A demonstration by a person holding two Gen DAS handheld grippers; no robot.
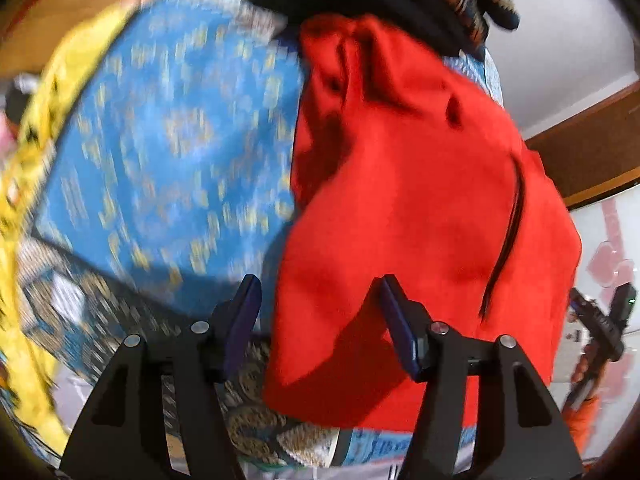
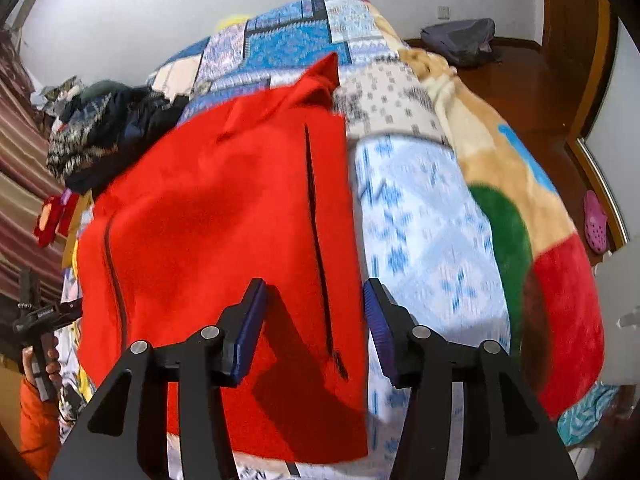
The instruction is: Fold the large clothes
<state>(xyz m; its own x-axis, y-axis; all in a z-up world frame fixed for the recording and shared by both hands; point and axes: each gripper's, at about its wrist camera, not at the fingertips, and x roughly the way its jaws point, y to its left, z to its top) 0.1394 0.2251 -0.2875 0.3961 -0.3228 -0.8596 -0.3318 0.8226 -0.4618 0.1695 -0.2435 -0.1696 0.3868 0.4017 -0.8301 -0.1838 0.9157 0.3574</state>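
A red fleece garment [image 1: 404, 184] with a dark zipper lies spread on the patterned blue bedspread [image 1: 168, 140]. My left gripper [image 1: 318, 292] hovers over the garment's near left edge, jaws apart, pads touching nothing. In the right wrist view the same red garment [image 2: 224, 220] shows two dark zipper lines. My right gripper [image 2: 316, 292] stands open above its near right edge, the cloth lying below the gap. Each view catches the other gripper at its side, held in a hand: the right gripper [image 1: 604, 320] and the left gripper [image 2: 36, 312].
A heap of dark and patterned clothes [image 2: 104, 128] sits beyond the garment. A yellow blanket [image 1: 36, 128] lies to the left, a beige, green and red fleece blanket [image 2: 520, 208] to the right. A bag [image 2: 460, 38] and a pink shoe [image 2: 596, 220] rest on the wooden floor.
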